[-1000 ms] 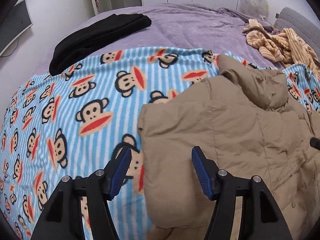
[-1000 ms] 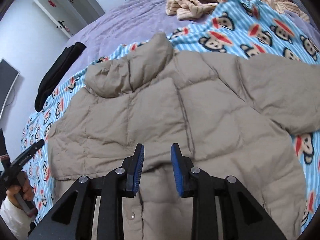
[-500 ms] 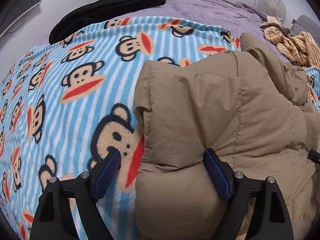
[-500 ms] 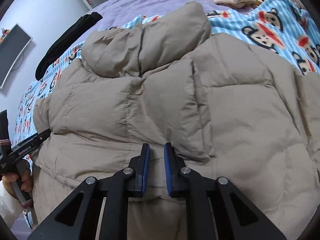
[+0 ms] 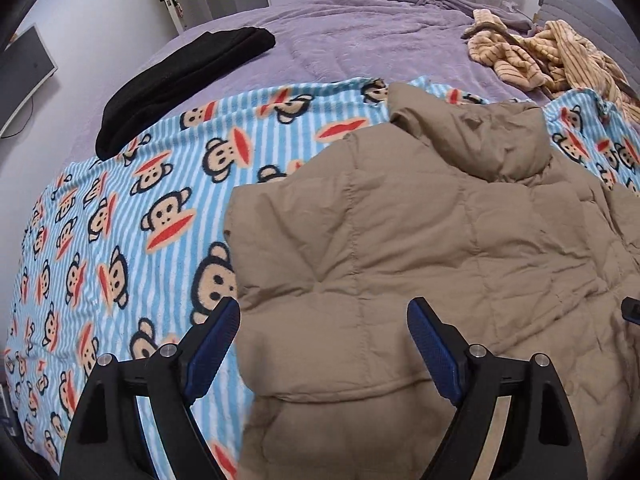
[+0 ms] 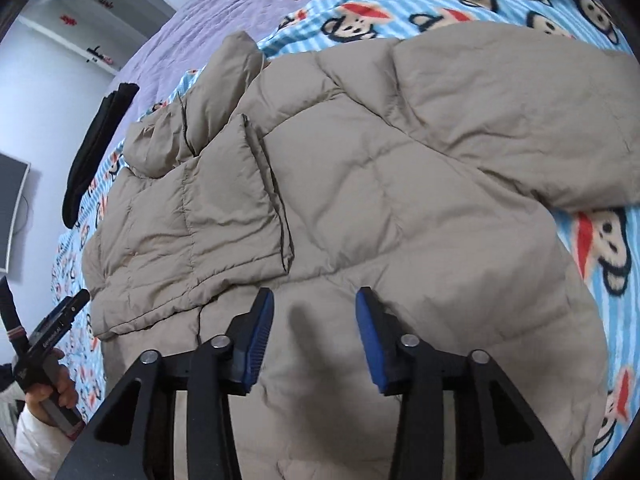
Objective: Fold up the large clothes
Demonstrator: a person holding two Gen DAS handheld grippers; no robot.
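A bedroom is shown, its bed covered by a purple quilted bedspread [image 5: 360,36] and a blue-striped fleece blanket printed with monkey faces [image 5: 120,208]. A tan quilted puffer jacket [image 5: 420,240] is spread on the blanket, one sleeve folded across its body and the other stretched toward three o'clock in the right wrist view. The left gripper [image 5: 323,344] is held wide open above the jacket's folded edge, nothing clasped. The right gripper [image 6: 314,336], its jaws just opened, is poised released over the jacket's middle. A folded black garment [image 5: 180,80] is seen at ten o'clock, a crumpled yellow striped garment [image 5: 540,56] at two o'clock.
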